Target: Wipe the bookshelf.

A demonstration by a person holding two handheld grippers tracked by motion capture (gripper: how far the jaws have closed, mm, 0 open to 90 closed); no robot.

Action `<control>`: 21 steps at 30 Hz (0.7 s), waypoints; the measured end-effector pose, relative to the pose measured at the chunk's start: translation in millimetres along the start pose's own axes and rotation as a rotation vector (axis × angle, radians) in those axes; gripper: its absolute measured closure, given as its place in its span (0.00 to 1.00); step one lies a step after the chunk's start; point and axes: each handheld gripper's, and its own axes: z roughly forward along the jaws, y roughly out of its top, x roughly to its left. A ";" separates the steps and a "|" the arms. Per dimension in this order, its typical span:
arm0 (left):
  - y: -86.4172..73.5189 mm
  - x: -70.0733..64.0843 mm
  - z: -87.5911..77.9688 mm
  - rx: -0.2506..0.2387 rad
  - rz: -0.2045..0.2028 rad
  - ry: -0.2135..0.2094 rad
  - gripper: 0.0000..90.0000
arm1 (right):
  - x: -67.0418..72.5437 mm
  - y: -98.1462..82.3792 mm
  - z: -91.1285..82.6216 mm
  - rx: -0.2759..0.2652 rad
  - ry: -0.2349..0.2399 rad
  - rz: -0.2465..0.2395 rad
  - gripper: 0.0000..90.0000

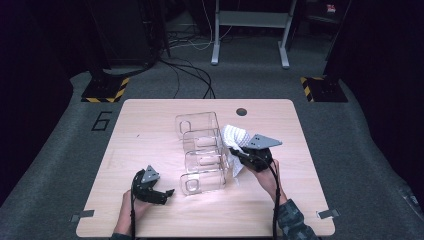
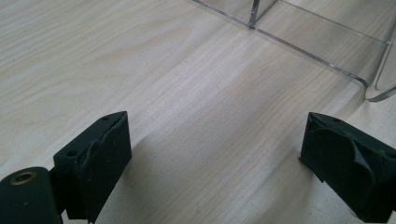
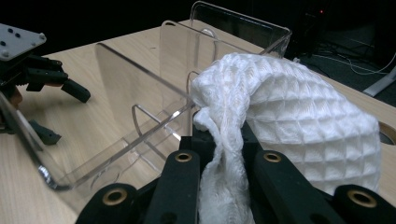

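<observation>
- Two claws in play; right claw [image 1: 239,152] clenched on a white waffle-weave cloth [image 1: 235,136], jaws pinching a bunched fold.
- Right gripper view: cloth [image 3: 299,126] balloons up above the jaws, a twisted strand hanging down between them.
- Cloth sits at the right side of a clear plastic organizer [image 1: 202,152], touching or just beside its wall; can't tell whether any of it is inside a compartment.
- High view: part of the cloth dangles below the claw, close to the worktop [image 1: 150,125].
- Left claw [image 1: 162,194] released, jaws wide apart, nothing between them.
- Left gripper view: bare wood grain between the jaws, organizer's clear base edge [image 2: 322,51] ahead at upper right, apart from the jaws.
- Left claw low over the worktop, near the organizer's front left corner, not touching it.
- Organizer: stepped, several open compartments in a row running away from the person, mid worktop.
- Round hole [image 1: 241,111] in the worktop near the far edge.
- Grey floor beyond, cables [image 1: 192,75] and black-and-yellow striped bases [image 1: 105,90].
</observation>
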 end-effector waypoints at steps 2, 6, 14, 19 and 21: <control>0.0 0.2 0.0 0.000 0.003 0.001 0.10 | 2.5 -3.3 -3.5 -0.002 0.000 -0.008 0.94; 0.0 0.2 0.0 -0.001 0.002 0.002 0.09 | 5.1 -8.2 -10.2 -0.007 -0.010 -0.018 0.94; 0.0 0.2 0.1 -0.001 0.002 0.001 0.10 | 0.8 -12.3 -20.0 -0.018 -0.082 0.018 0.94; -0.4 -0.2 0.9 -0.011 -0.001 0.010 0.10 | -2.9 -10.2 -19.4 -0.029 -0.151 0.052 0.94; -0.3 -0.2 0.8 -0.010 -0.001 0.008 0.10 | -5.2 -8.1 -17.2 -0.034 -0.185 0.076 0.94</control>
